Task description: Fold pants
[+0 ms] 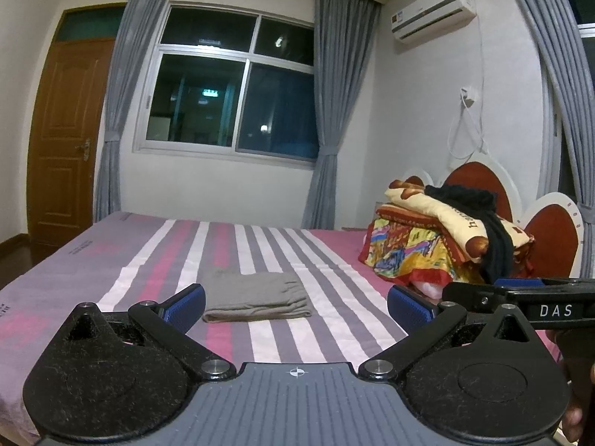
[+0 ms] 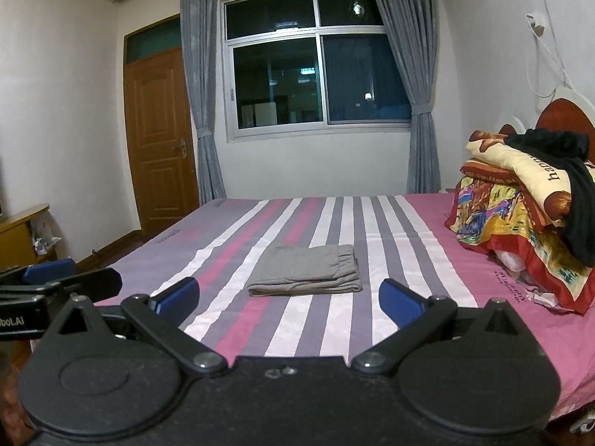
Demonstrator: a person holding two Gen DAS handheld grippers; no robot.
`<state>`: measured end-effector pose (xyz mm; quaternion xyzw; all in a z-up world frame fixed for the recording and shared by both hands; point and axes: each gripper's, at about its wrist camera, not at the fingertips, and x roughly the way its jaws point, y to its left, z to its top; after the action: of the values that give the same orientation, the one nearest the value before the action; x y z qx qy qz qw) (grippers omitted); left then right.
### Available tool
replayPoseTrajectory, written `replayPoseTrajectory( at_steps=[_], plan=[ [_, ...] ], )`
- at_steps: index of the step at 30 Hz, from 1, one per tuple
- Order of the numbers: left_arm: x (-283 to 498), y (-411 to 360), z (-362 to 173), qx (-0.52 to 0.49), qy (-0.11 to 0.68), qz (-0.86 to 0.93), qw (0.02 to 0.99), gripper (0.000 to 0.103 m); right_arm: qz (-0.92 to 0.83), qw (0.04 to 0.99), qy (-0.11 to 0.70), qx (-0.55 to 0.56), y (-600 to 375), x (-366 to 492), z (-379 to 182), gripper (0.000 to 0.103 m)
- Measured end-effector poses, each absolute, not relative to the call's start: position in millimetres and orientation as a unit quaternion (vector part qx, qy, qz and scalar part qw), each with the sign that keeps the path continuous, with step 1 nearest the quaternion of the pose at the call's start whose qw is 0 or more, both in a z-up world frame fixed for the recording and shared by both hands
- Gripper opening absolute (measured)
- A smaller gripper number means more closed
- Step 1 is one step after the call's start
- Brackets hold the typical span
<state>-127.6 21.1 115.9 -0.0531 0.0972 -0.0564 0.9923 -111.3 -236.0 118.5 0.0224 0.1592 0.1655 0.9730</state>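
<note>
- The left gripper [image 1: 296,306] is spread wide and holds nothing; its two blue ribbed pads [image 1: 185,307] sit on black hinged arms, apart from the cloth beyond them.
- The right gripper [image 2: 289,299] is likewise released, its jaws well apart and empty, with smooth blue pads [image 2: 177,295] at the ends of matte black links.
- In the left wrist view the right gripper's black body, lettered "DAS", reaches in from the right edge; in the right wrist view the left gripper shows at the left edge.
- The pants [image 2: 305,270] are grey, soft knit cloth, folded into a flat, neat rectangle with layered edges along the near side. They lie around the middle of the bed [image 2: 420,256], just beyond both grippers and touched by neither.
- The bed wears a smooth sheet in pink, white and grey-purple stripes.
- At the head end of the bed, to the right, sits a pile of bedding [image 2: 513,223]: a glossy, brightly patterned quilt under a cream printed blanket, with a black garment [image 2: 572,193] draped loosely over the top.
- Behind the pile stands a headboard [image 1: 550,245] of rounded red and white panels.
- On the far wall is a dark sliding window [image 2: 316,63] with grey curtains [image 2: 200,85] tied back, and a brown panelled wooden door [image 2: 160,141] to its left.
</note>
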Motion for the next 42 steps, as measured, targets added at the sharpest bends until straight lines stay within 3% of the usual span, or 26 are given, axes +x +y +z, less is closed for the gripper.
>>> replayPoseTrajectory(
  at_steps=[42],
  plan=[
    [-128.3,21.3,109.0,-0.052,0.095,-0.062,0.992,0.103,0.153,0.976,0.151,0.020,-226.7,-118.6,121.5,0.103]
  ],
)
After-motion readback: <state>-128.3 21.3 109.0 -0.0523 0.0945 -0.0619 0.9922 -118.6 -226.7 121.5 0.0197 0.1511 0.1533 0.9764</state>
